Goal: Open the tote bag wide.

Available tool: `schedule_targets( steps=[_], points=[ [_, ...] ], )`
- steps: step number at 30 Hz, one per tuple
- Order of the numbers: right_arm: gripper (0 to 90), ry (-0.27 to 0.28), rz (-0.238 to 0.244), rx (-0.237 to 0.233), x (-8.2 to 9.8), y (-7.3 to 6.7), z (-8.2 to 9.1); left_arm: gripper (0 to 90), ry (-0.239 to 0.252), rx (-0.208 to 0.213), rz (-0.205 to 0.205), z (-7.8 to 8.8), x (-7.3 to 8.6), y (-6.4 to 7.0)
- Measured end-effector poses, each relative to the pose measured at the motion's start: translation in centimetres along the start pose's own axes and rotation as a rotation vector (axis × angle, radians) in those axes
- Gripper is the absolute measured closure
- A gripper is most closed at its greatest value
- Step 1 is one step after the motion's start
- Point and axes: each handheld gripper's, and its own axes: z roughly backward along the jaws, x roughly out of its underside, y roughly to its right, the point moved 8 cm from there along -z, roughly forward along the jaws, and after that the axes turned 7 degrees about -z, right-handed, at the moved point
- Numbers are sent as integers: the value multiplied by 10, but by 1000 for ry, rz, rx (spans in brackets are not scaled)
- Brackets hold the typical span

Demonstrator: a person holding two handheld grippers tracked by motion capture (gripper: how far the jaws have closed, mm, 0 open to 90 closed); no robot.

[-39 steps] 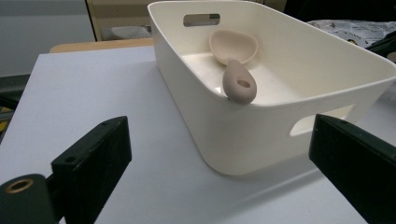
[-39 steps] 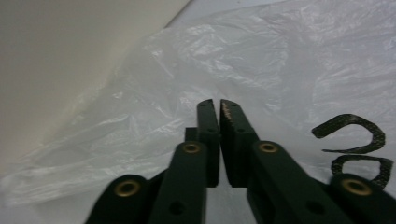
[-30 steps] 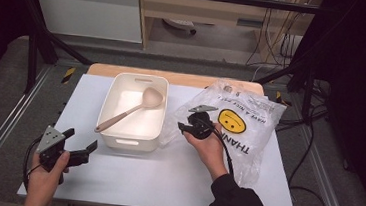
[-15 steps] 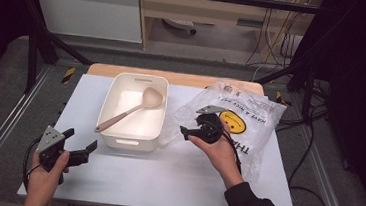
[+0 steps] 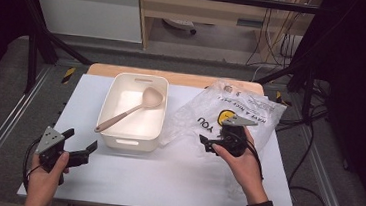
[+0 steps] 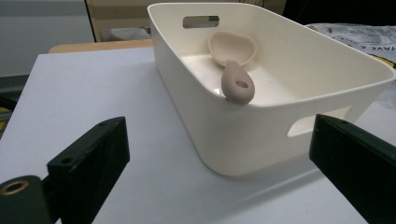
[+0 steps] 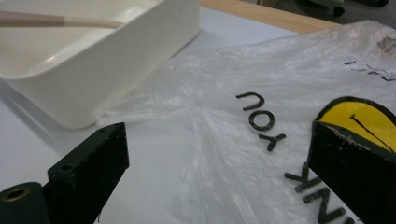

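The right claw [image 5: 211, 144], whose jaws have just been opening and now stand spread and empty over the thin plastic bag [image 5: 250, 111] at the middle right of the high view, could snag it and drag it off the desk [image 5: 164, 181].

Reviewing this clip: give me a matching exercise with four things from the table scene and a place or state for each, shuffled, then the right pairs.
Things:
1. ladle
2. plastic bag
3. left gripper
4. white bin

Places or states:
A. lies flat, printed with a yellow smiley
B. open, near the table's front left corner
C. leans inside the bin, handle on the rim
D. stands between the bag and the left gripper

Pairs: 1-C, 2-A, 3-B, 4-D
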Motion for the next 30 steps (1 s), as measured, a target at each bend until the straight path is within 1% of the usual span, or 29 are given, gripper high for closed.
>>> schedule_targets(
  steps=[3,7,10,13,16,18,24,26,30],
  points=[
    [59,-13,1,8,5,8,6,47,0,-2,0,0,0,-1],
    [55,-6,-8,5,7,14,10,47,1,0,2,0,0,-2],
    [56,1,-12,2,8,18,10,48,6,3,0,1,-1,-1],
    [59,-9,-17,6,11,21,9,47,6,5,-1,0,-1,-1],
    [61,-27,-18,13,16,24,8,47,7,4,-5,0,-1,0],
    [62,-38,-29,9,19,25,7,47,3,4,-4,0,-1,0],
    [51,-98,9,2,31,22,-4,47,3,2,-1,0,0,-1],
    [51,-114,20,3,34,24,-8,47,0,2,0,-1,0,0],
    [51,-141,17,1,38,25,-15,48,2,1,2,0,0,-1]
  ],
)
